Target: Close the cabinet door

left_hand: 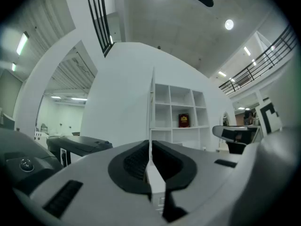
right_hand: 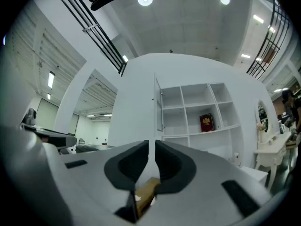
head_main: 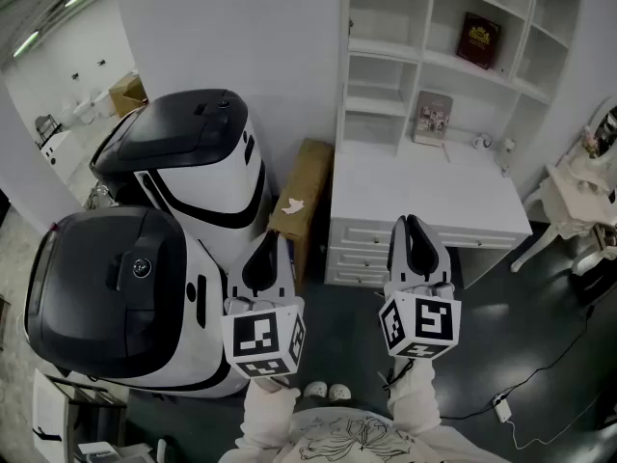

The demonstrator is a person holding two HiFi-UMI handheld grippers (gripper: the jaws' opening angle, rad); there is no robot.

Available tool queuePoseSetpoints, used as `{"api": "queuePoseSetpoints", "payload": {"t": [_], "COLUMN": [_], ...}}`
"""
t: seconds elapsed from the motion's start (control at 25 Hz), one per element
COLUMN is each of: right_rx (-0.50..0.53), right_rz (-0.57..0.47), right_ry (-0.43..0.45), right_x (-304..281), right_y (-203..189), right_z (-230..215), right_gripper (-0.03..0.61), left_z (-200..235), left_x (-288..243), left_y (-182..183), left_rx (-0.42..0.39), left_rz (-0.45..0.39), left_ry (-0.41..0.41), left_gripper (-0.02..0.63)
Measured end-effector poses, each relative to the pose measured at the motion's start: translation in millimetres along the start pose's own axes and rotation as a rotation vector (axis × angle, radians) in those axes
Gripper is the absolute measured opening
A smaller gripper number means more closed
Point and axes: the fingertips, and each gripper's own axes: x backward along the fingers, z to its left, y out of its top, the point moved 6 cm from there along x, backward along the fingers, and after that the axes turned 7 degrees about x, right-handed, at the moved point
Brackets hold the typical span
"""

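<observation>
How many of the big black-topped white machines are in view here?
2. The far machine stands at the wall, left of the brown cardboard; the near machine is just left of the left tool. Others may lie outside the frame.

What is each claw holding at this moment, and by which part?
Nothing is held. The left claw and the right claw each have their jaws closed together, with no object between them.
</observation>
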Motion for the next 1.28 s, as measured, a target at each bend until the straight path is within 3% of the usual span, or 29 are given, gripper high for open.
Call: {"api": "queuePoseSetpoints", "payload": {"t": [1.28], "right_rx": [-0.022], "right_rz": [0.036], "right_ry": [-0.078], "right_x": [-30], "right_y": [-20], "right_z": [32], "right_gripper": [0.038], "left_z": [56], "left_x": [-31], "left_y": [-8], "left_rx": [0.015], "left_rz": [0.028], "left_ry": [-0.035], "left_gripper": [0.021]}}
